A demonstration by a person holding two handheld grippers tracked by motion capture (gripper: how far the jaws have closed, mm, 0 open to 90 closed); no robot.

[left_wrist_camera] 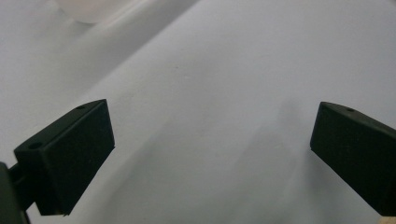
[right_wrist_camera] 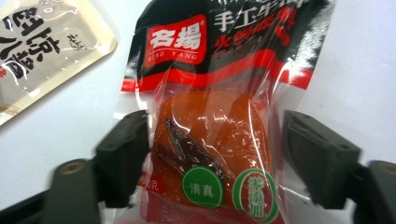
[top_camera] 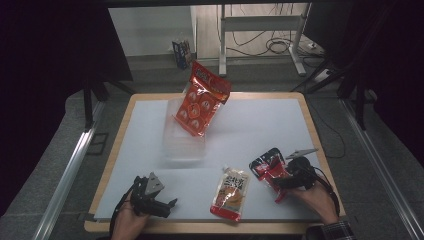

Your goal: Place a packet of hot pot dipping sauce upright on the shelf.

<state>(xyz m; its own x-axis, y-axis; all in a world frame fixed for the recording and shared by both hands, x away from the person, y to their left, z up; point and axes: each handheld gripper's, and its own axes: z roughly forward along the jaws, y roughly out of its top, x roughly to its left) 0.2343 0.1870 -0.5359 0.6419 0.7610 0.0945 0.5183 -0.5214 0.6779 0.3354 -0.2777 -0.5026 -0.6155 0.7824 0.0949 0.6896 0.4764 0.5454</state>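
The right gripper (top_camera: 278, 176) sits at about 4 o'clock on the table (top_camera: 260, 115), its jaws either side of a red-and-black snack packet (top_camera: 267, 167). In the right gripper view the packet (right_wrist_camera: 219, 116) lies between the 2 jaws: the left pad meets the film edge, the right pad stands a sliver off, so this reads as a loose bracket, not a firm clamp. I'd judge the step as picking this packet up or setting it down, w/ the clear plastic tray (top_camera: 182, 137) at 11-12 o'clock the likely spot for it, since a big red bag (top_camera: 202, 100) leans in that tray. To do it well: centre the bulky orange filling between the pads, not the thin sealed rim, bc film alone will slip; squeeze only till the filling resists, since it looks soft. Lift straight up before swinging toward 11 o'clock, clearing the beige pouch (top_camera: 231, 192) just beside at 6 o'clock. The left gripper (top_camera: 152, 195), near 7 o'clock, has its jaws wide apart over bare table (left_wrist_camera: 219, 93), nothing between them; it's free to steady the tray if the load tips it.
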